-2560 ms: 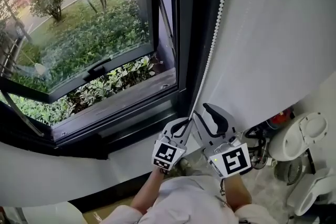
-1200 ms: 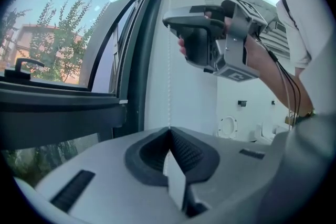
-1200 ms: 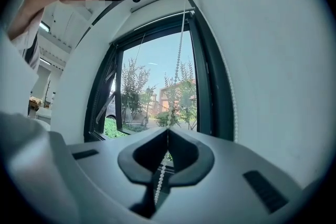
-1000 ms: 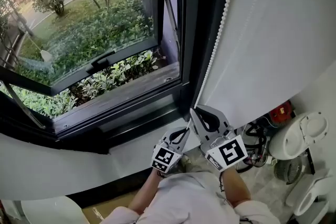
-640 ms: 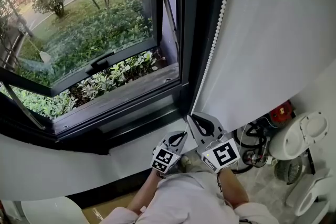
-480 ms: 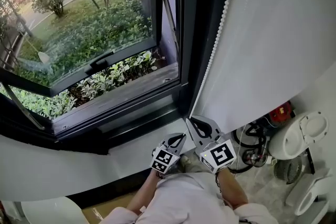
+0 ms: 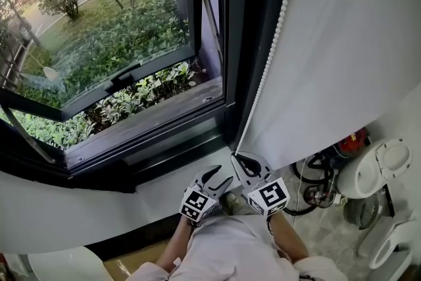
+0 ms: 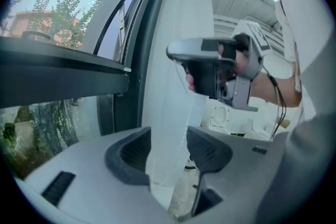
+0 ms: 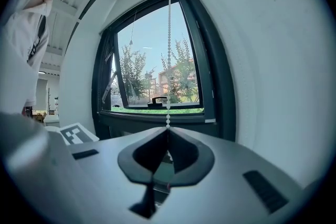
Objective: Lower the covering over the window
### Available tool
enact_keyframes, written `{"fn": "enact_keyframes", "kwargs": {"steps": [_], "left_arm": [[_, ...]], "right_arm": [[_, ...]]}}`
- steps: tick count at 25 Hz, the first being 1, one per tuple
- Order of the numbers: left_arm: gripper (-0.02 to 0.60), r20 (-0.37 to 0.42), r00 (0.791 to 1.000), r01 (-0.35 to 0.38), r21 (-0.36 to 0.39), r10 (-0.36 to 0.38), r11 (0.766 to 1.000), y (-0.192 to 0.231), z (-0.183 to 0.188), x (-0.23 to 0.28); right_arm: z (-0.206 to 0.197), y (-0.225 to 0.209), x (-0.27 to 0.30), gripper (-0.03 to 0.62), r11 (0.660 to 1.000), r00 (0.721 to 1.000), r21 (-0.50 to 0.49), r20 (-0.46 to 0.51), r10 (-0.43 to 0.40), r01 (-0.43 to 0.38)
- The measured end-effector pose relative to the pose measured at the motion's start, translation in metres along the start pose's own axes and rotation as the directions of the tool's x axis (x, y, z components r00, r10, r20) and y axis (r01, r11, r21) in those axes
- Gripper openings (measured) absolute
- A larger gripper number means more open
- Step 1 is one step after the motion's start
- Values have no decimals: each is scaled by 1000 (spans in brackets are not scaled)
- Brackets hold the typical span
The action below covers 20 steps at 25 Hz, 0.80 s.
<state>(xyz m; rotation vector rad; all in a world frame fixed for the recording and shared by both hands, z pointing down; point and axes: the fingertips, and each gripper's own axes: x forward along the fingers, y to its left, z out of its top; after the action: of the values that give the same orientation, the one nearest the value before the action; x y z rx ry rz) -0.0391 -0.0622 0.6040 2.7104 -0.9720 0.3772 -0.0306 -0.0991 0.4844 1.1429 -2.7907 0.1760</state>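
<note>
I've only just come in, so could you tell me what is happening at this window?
A person works the white beaded pull chain beside the dark-framed window with two handheld grippers. The right claw is shut on the chain low down. The left claw, beside it, has just been opening, and the chain hangs loose between its jaws. No covering shows over the glass yet.

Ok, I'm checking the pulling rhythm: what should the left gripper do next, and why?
Probably slide the left gripper up the bead chain, above the right gripper, and close. Its jaws have just been opening with the chain loose between them, while the right is shut on it, low.
</note>
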Motion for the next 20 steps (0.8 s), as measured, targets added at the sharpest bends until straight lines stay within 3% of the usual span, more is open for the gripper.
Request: {"fn": "enact_keyframes", "kwargs": {"steps": [8,14,20], "left_arm": [[215,187,981,33,71,-46,997,-6,111,-35],[206,336,938,46,112,-82,993,-9,186,-53],[169,404,910,22,177,-93,984,-10,241,-50]], "right_arm": [[0,-4,0,-5,1000,1000,5,9,1,-1],[0,0,1,-5,1000,1000,-2,13,13,-13],[1,10,3,-5,999,999,-9,12,32,-32]]}}
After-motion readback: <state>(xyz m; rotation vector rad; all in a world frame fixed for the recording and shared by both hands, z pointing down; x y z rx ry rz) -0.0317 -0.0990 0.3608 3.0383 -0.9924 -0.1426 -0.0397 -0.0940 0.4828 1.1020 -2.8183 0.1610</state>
